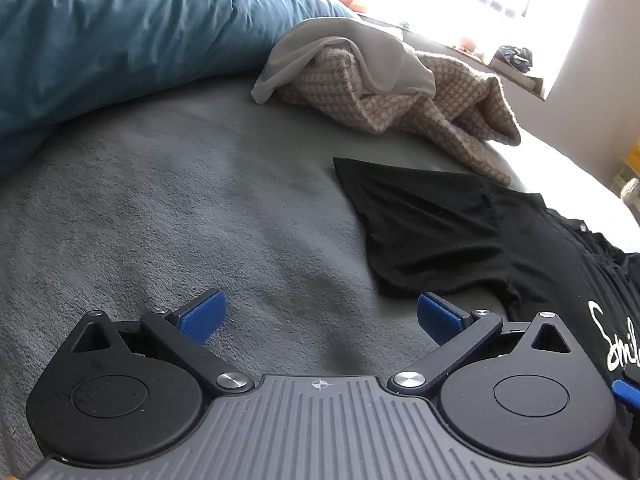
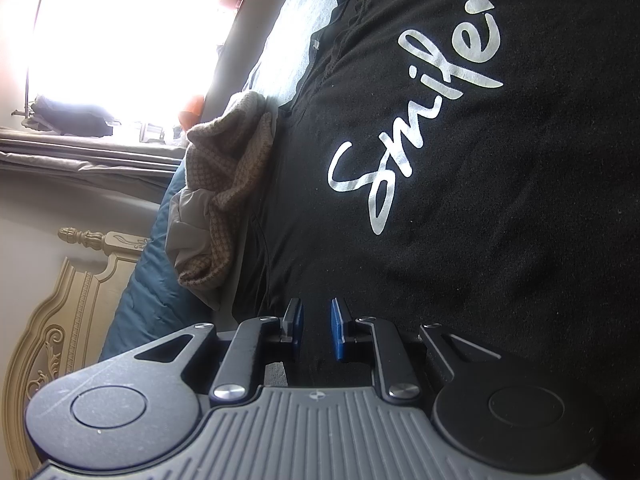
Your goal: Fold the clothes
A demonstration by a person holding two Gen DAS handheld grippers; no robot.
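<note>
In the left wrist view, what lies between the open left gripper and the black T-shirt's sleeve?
Only bare grey blanket. The left gripper hovers open over it, and the black T-shirt lies ahead to its right with nothing in between.

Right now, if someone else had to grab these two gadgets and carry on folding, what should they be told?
Left gripper: open, empty, over the grey blanket.
Right gripper: narrow gap between its fingers, low over the black shirt; whether it pinches cloth cannot be told.
The shirt lies print up, one sleeve spread out.
A checked cloth sits crumpled beyond it, a pale garment draped on top.
Done: no fold shows yet.
Left: fold the shirt, then probably that pile.
</note>
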